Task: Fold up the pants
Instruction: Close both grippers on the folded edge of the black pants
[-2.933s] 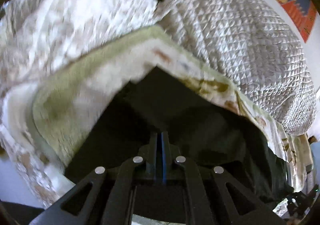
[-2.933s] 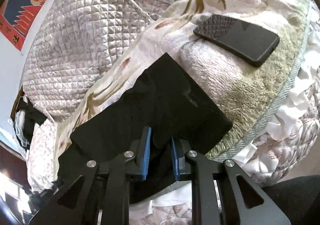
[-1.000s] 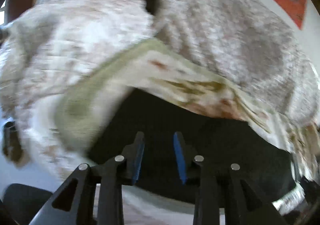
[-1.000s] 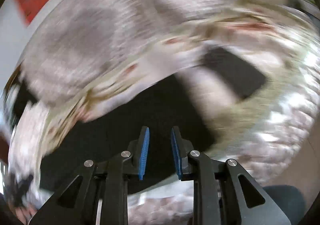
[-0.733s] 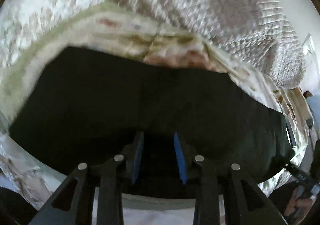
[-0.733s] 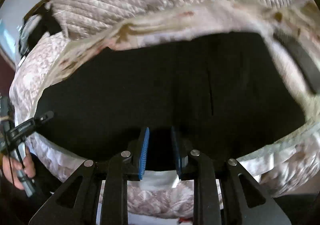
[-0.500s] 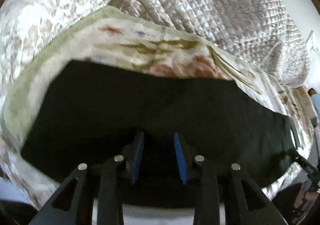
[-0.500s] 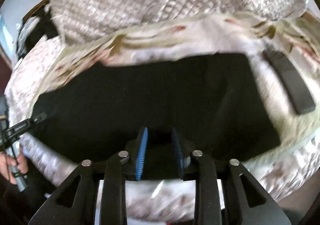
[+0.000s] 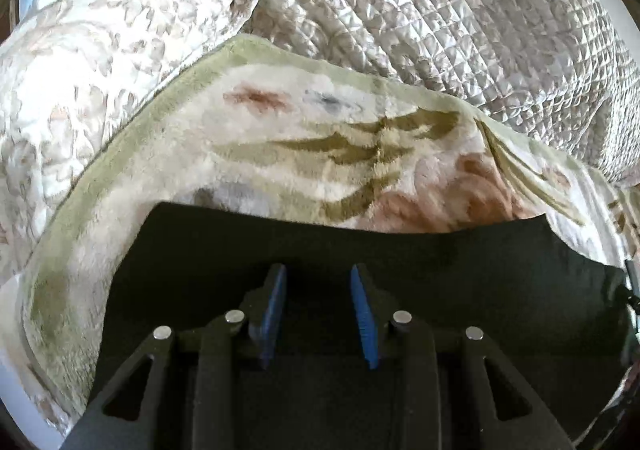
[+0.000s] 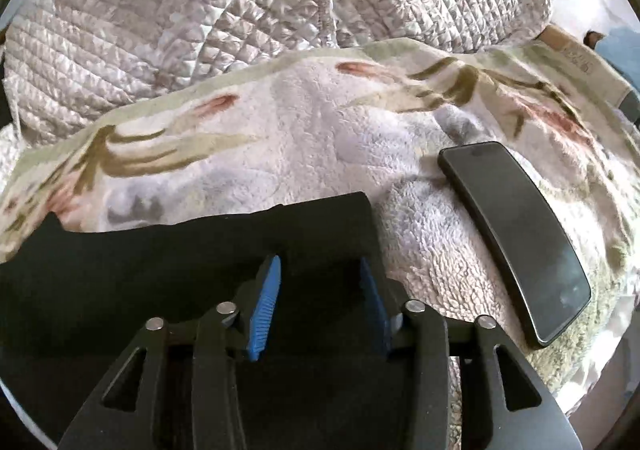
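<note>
The black pants [image 9: 440, 262] lie flat as a long folded band on a fleece blanket [image 9: 320, 138] on a bed. My left gripper [image 9: 318, 282] is open and empty, its blue pads just above the pants near their left end. In the right wrist view the pants [image 10: 160, 262] reach to a squared right end. My right gripper [image 10: 320, 278] is open and empty over that right end.
A black phone [image 10: 516, 238] lies on the blanket just right of the pants' end. A quilted cream bedspread [image 9: 440, 10] is bunched behind the blanket, also seen in the right wrist view [image 10: 200, 10]. A floral quilt [image 9: 80, 70] lies at the left.
Both grippers were shut on or around the pants cloth 2.9 s ago; they have since opened, let go and drawn back. The pants now lie spread flat in a long band.
</note>
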Motion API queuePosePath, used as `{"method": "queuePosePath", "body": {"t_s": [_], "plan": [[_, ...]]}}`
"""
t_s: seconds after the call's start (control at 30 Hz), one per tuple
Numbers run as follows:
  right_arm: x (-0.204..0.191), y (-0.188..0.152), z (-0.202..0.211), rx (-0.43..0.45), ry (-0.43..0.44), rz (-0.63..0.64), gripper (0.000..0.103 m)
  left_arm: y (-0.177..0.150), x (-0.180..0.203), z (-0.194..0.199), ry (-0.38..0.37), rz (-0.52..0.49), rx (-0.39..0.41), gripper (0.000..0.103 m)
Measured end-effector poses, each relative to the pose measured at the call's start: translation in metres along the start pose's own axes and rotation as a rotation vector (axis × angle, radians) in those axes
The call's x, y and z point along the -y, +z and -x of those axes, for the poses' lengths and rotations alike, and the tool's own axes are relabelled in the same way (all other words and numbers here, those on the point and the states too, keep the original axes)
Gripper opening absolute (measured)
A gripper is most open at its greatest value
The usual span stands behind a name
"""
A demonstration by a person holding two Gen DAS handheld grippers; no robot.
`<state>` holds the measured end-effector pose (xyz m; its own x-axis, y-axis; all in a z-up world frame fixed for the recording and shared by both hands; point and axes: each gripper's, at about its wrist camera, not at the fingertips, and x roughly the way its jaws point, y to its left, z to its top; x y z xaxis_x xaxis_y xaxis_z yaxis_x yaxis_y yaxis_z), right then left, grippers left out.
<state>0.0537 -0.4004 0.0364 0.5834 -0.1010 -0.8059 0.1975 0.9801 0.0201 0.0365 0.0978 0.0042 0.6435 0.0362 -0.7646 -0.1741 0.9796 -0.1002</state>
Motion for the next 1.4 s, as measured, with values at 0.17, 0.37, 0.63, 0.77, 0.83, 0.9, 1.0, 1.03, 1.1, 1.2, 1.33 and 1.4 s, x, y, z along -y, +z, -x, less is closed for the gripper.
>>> {"method": "queuePosePath", "body": {"t_s": [0.17, 0.37, 0.63, 0.77, 0.83, 0.9, 1.0, 1.03, 1.1, 1.2, 1.33, 1.4], "plan": [[-0.009, 0.002, 0.015, 0.068, 0.013, 0.002, 0.043, 0.001, 0.004, 0.006, 0.006, -0.014, 0.019, 0.037], [-0.047, -0.01, 0.035, 0.101, 0.197, 0.07, 0.043, -0.012, 0.015, 0.027, -0.012, -0.034, 0.042, 0.037], [-0.109, -0.059, 0.067, 0.08, 0.33, 0.252, 0.044, -0.045, 0.035, 0.06, -0.019, -0.078, 0.064, 0.044], [-0.122, -0.083, 0.07, 0.06, 0.357, 0.318, 0.044, -0.063, 0.038, 0.059, -0.01, -0.096, 0.043, 0.046], [-0.125, -0.088, 0.062, 0.02, 0.358, 0.337, 0.05, -0.07, 0.038, 0.051, -0.01, -0.099, 0.018, 0.048], [-0.126, -0.091, 0.058, 0.022, 0.353, 0.349, 0.052, -0.073, 0.04, 0.052, -0.001, -0.113, 0.047, 0.051], [-0.125, -0.093, 0.059, 0.021, 0.365, 0.338, 0.056, -0.075, 0.04, 0.052, -0.005, -0.11, 0.048, 0.052], [-0.125, -0.094, 0.06, 0.023, 0.366, 0.338, 0.057, -0.075, 0.04, 0.053, -0.008, -0.109, 0.048, 0.052], [-0.129, -0.097, 0.062, 0.027, 0.366, 0.358, 0.067, -0.075, 0.038, 0.054, -0.014, -0.105, 0.047, 0.052], [-0.135, -0.102, 0.064, 0.033, 0.355, 0.407, 0.071, -0.072, 0.027, 0.056, -0.003, -0.079, 0.049, 0.052], [-0.131, -0.099, 0.066, 0.032, 0.354, 0.388, 0.071, -0.07, 0.006, 0.058, 0.027, -0.015, 0.052, 0.052], [-0.132, -0.097, 0.071, 0.06, 0.348, 0.388, 0.071, -0.068, 0.002, 0.06, 0.051, -0.005, 0.054, 0.052]]}}
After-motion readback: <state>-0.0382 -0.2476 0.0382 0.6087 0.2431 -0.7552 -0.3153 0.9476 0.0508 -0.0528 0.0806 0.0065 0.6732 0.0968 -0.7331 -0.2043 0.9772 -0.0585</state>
